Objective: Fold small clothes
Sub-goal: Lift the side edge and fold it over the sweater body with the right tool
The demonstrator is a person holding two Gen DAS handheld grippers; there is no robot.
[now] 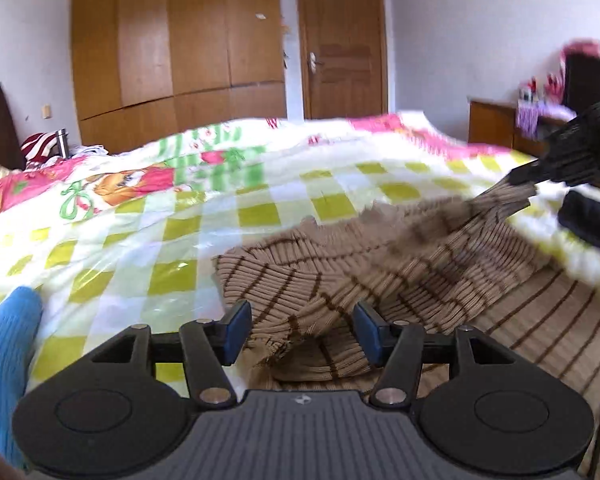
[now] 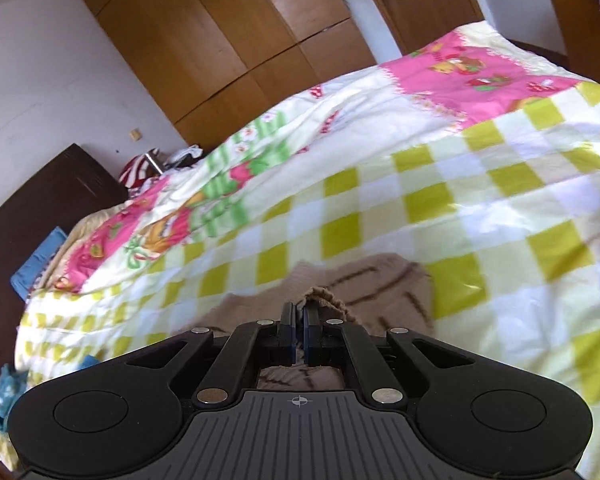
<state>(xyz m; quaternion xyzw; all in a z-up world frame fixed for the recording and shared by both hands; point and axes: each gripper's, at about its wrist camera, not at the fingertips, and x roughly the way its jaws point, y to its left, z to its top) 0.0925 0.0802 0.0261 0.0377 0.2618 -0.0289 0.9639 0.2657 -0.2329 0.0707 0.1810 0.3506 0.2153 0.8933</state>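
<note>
On the bed [image 1: 300, 208], over a quilt checked in yellow-green and white with pink cartoon patches, lies a tan ribbed sweater [image 1: 440, 264] with thin dark stripes, rumpled and partly lifted. From the left wrist view, the left gripper [image 1: 302, 330] hovers low at the sweater's near edge with its jaws wide apart, a fold of knit lying between the blue pads without being pinched. At the upper right of that view the right gripper [image 1: 524, 178] holds a pulled-up corner of the sweater, the fabric stretched taut below it. The right wrist view shows its jaws pressed together on a tuft of tan knit. A wooden wardrobe [image 2: 236, 40] and door [image 1: 340, 44] stand behind the bed.
</note>
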